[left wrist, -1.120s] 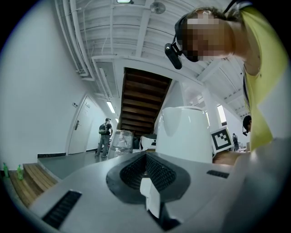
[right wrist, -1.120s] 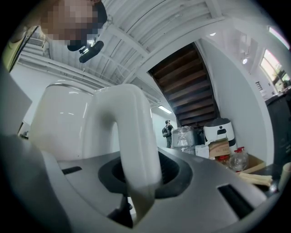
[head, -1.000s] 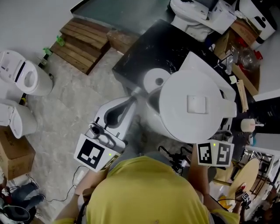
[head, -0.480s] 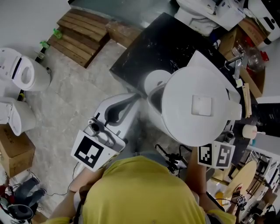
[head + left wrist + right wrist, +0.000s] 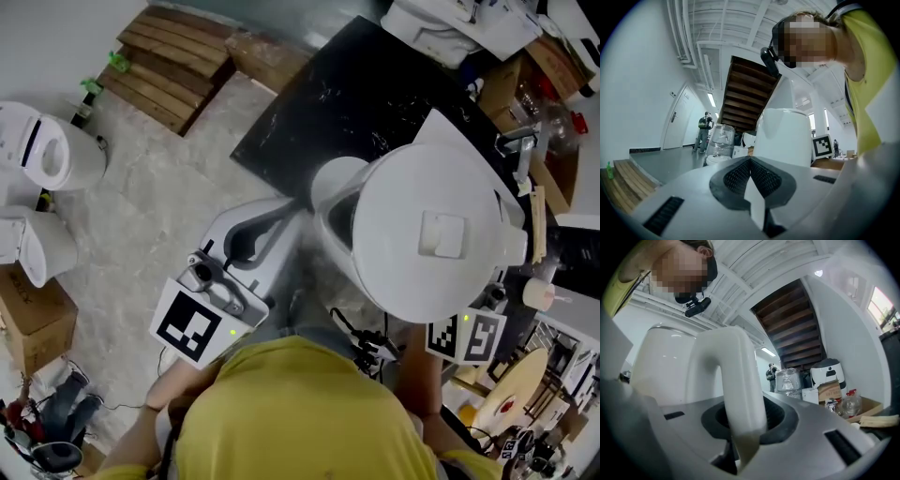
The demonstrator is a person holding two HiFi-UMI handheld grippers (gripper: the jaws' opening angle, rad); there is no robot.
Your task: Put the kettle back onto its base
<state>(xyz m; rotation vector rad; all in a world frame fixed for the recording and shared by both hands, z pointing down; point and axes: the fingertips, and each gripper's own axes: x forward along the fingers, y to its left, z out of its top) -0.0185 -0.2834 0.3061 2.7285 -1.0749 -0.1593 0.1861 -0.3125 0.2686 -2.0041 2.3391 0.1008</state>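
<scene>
A big white kettle (image 5: pixel 422 239) hangs in the air over the near edge of the black table (image 5: pixel 366 75), its lid facing up at me. My right gripper (image 5: pixel 740 427) is shut on the curved white kettle handle (image 5: pixel 733 380); in the head view only that gripper's marker cube (image 5: pixel 466 336) shows, below the kettle. The round white base (image 5: pixel 335 175) lies on the table, partly hidden by the kettle's left side. My left gripper (image 5: pixel 292 208) points at the kettle's left side with its jaws together and nothing between them; I cannot tell whether it touches the kettle (image 5: pixel 785 136).
Wooden steps (image 5: pixel 178 61) lie on the floor at the far left of the table. White appliances (image 5: pixel 47 159) and a cardboard box (image 5: pixel 28 319) stand at the left. Boxes and clutter (image 5: pixel 534 84) crowd the table's right side.
The kettle and both grippers have moved away from me toward the black table. The kettle now covers more of the round base.
</scene>
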